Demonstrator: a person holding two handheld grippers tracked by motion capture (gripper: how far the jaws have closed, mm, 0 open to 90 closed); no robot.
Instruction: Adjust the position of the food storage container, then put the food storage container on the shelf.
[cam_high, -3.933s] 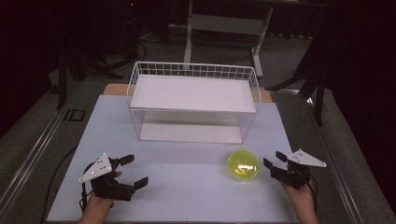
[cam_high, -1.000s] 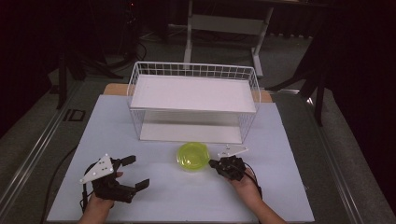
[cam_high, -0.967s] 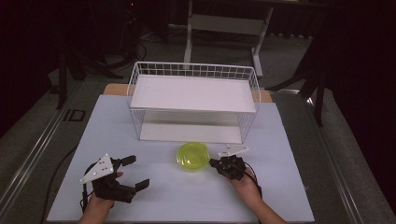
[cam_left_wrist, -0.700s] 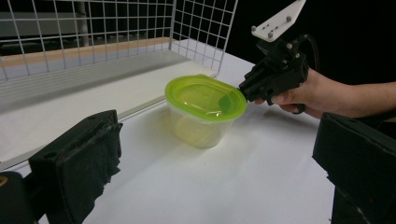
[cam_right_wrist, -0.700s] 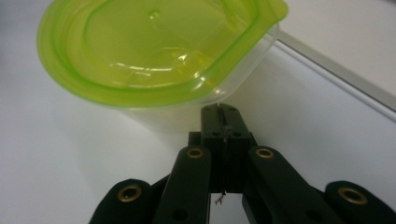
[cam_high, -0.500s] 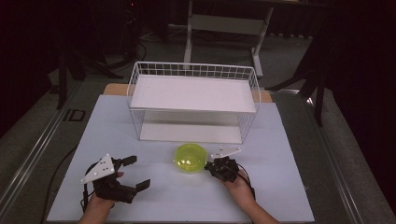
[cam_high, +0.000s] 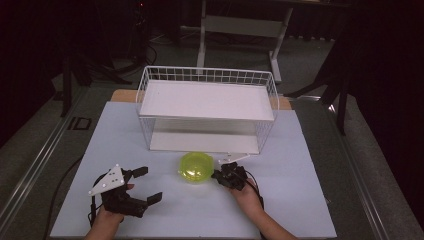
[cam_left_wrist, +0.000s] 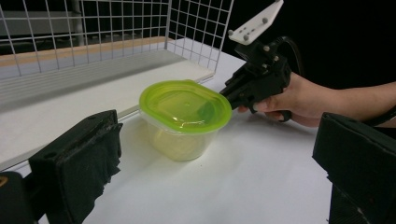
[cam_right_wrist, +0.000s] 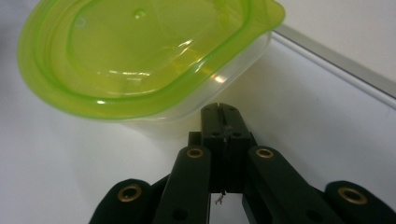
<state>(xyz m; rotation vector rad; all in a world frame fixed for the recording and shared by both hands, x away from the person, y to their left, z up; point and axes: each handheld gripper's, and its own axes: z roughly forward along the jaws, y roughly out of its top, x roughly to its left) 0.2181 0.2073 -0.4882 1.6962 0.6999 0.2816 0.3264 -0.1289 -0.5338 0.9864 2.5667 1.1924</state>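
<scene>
**Closed right gripper pressed against a green-lidded tub**

At the left of the high view, the left gripper (cam_high: 145, 185) rests on the white table (cam_high: 300, 200) in the person's hand, jaws spread wide with nothing between them. Its own view looks across the table between those two black jaws at the tub.

In the middle stands the tub (cam_high: 196, 167), a clear container with a lime-green lid, upright on the table just in front of the white wire rack (cam_high: 207, 112).

To the right, the right gripper (cam_high: 218, 174) has its jaws clenched together, gripping nothing. In the right gripper view the shut tips (cam_right_wrist: 223, 114) sit against the tub's wall, just under the lid's rim (cam_right_wrist: 140, 109).
</scene>
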